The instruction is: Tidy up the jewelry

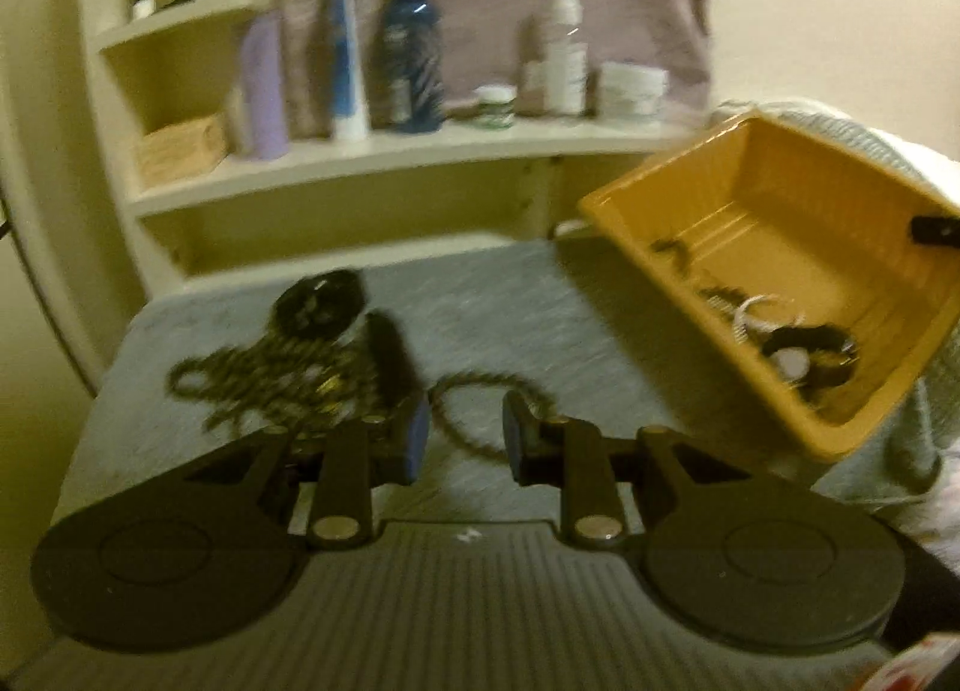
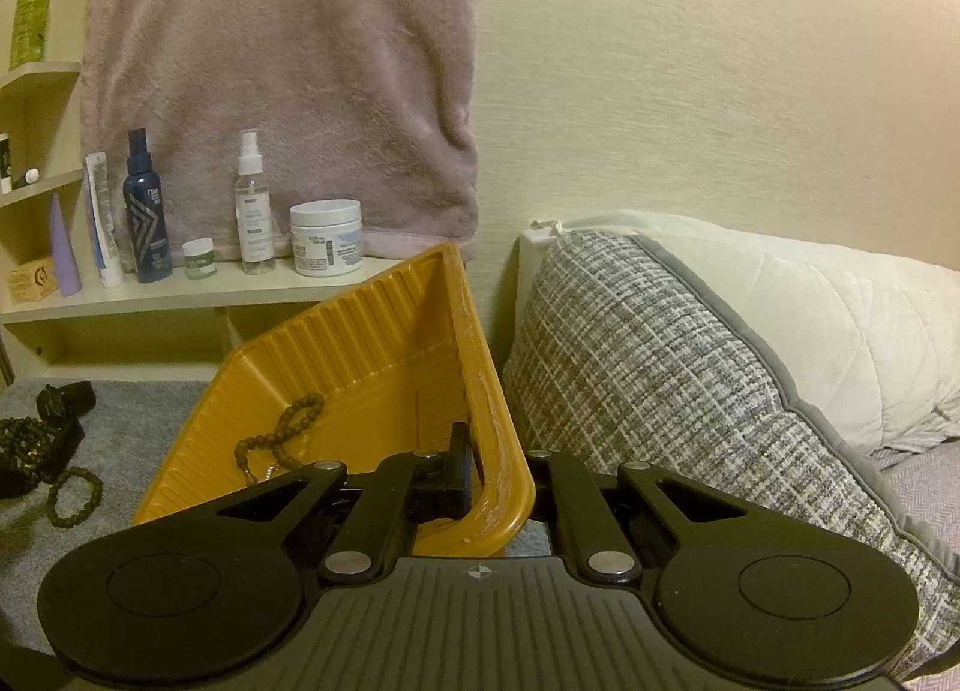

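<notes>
My left gripper (image 1: 467,430) hangs low over the grey table top (image 1: 540,307), jaws a little apart, nothing pressed between the pads. A brown bead bracelet (image 1: 480,385) lies on the table just past its fingertips. Left of it are a heap of bead strands (image 1: 264,385) and a black watch (image 1: 321,301). My right gripper (image 2: 489,475) is shut on the rim of a yellow tray (image 2: 360,343), holding it tilted above the table. The tray (image 1: 780,193) holds a bead strand (image 2: 288,433), a white ring (image 1: 753,310) and a dark watch (image 1: 804,349).
A cream shelf (image 2: 180,295) behind the table carries several bottles and jars, with a pink towel (image 2: 282,79) hanging above. A grey woven cushion (image 2: 660,391) and a white pillow (image 2: 810,319) lie to the right of the tray.
</notes>
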Tool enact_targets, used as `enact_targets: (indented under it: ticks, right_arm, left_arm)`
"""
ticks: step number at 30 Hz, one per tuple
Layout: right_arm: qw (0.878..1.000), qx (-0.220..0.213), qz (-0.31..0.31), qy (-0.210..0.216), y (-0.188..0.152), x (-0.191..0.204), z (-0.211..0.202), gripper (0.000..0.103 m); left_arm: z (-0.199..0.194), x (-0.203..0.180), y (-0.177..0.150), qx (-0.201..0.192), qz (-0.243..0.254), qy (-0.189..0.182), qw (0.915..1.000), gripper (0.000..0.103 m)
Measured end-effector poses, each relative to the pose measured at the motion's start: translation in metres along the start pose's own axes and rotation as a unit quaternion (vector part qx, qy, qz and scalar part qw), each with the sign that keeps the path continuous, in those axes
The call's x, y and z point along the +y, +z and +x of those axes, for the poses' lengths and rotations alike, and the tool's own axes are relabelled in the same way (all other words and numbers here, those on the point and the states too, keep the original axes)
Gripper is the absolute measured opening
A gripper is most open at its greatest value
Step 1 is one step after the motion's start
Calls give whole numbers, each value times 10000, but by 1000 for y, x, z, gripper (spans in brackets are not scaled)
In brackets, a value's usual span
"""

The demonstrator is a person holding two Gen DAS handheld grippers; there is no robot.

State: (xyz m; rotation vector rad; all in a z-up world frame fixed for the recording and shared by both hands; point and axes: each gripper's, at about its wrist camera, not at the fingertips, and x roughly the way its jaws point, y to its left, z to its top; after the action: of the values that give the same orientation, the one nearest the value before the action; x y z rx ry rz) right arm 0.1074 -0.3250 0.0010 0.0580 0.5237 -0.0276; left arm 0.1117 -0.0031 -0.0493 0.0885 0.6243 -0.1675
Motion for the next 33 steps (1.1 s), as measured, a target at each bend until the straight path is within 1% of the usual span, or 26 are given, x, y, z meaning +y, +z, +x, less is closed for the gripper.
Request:
enact_targets:
  ticks: [6, 12, 15, 18, 20, 24, 26, 30, 33]
  right_arm:
    - [10000, 13, -7, -10, 0, -1, 1, 6]
    - [10000, 17, -7, -12, -1, -1, 2, 6]
    - [10000, 13, -18, -9, -1, -1, 2, 6]
    - [10000, 13, -15, -10, -1, -1, 2, 6]
    - [10000, 15, -15, -9, -1, -1, 2, 6]
    - [10000, 20, -17, -11, -1, -1, 2, 6]
    - [10000, 20, -10, -18, -1, -1, 2, 6]
    - [10000, 19, -15, -15, -1, -2, 3, 6]
    - [10000, 17, -15, -12, -1, -3, 4, 6]
  left_arm:
    - [9, 6, -7, 108, -93, 91, 9999, 23]
    - [30, 0, -4, 240, -138, 117, 9995, 23]
    - [38, -3, -1, 257, -129, 164, 9995, 23]
    - [49, -2, 1, 356, -143, 228, 9990, 22]
    - [56, -1, 1, 455, -159, 246, 9985, 18]
    - [60, 0, 1, 460, -164, 272, 9984, 15]
    - [59, -1, 1, 465, -113, 277, 9985, 7]
    - [55, -1, 3, 446, -60, 242, 9987, 6]
    - [49, -3, 7, 338, 5, 234, 9992, 6]
